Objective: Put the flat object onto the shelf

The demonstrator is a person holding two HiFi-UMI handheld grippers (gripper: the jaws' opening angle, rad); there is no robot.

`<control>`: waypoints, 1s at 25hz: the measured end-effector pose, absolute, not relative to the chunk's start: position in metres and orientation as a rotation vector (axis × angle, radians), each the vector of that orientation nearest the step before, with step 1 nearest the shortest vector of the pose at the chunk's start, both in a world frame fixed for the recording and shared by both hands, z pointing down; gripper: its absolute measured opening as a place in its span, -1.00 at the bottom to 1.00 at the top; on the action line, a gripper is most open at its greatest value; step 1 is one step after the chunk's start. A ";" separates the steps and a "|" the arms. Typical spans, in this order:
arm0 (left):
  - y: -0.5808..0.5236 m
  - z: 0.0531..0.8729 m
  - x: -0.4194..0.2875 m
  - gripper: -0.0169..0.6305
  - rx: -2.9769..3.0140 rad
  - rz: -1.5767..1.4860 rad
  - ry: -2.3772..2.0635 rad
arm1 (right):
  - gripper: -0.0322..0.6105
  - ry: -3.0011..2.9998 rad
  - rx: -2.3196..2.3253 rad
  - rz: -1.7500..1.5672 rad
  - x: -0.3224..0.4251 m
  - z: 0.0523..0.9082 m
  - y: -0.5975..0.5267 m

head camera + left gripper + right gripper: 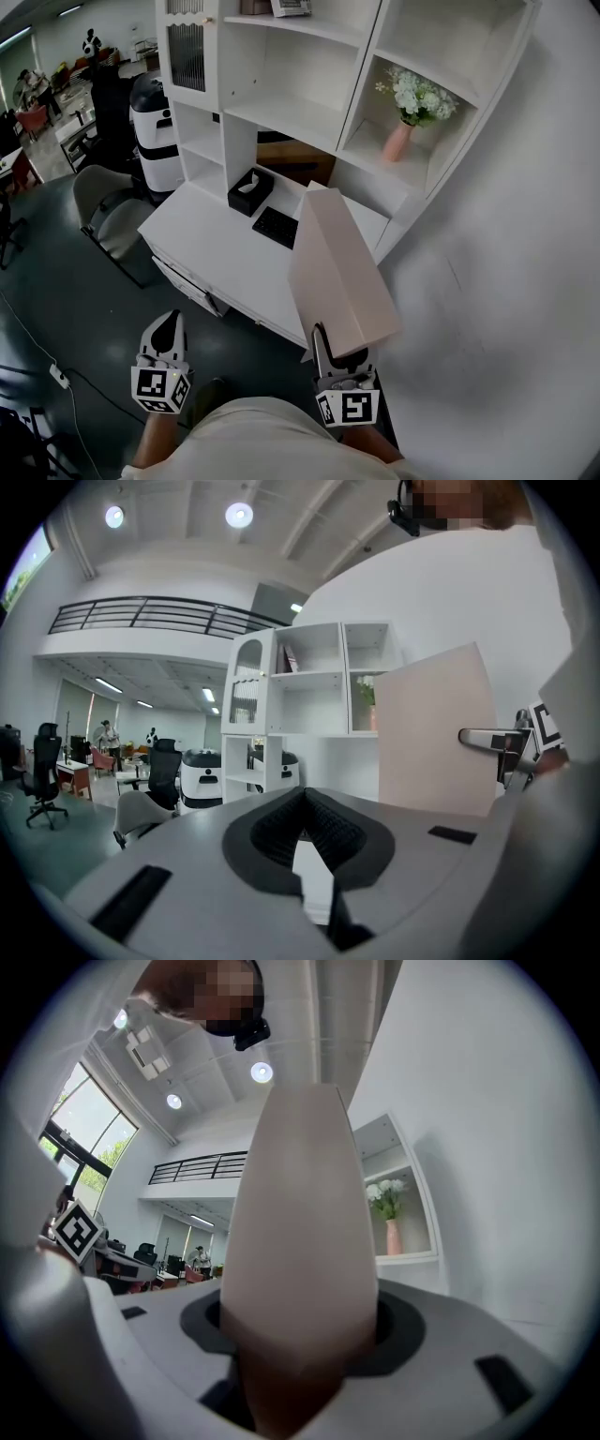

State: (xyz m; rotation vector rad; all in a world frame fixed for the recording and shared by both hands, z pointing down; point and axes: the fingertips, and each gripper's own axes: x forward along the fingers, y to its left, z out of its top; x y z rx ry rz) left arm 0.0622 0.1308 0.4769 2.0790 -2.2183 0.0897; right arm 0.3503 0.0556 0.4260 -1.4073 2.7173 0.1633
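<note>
carrying: the right claw (pixel 339 359) has the box (pixel 336 267) by its lower end, its jaws pressed on both faces and kept partly apart by the box's thickness.
box place: centre of the head view, up on edge and tilted, in the air, touching nothing but that claw; it fills the middle of the right gripper view.
left claw (pixel 170 323): lower left of the head view, jaws together, nothing between them.
shelf (pixel 291 125): top of the head view, white, with open bays; a vase (pixel 398 141) with flowers is in the right bay, and the wide middle bay looks bare.
desk (pixel 211 253): under the shelf, left of centre, with a tissue box (pixel 250 190) and a dark pad (pixel 276 226) on it.
done: the pick-up, by the look of it; the box is off every surface and faces the shelf.
left: bring the box up to the shelf, set it in a bay and let go; none of that is done yet.
progress: around the middle, i'd say.
</note>
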 end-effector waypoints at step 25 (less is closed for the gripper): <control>-0.018 0.480 -0.053 -0.94 2.236 0.020 -2.083 | -0.06 2.652 -1.547 0.232 0.239 0.424 -0.043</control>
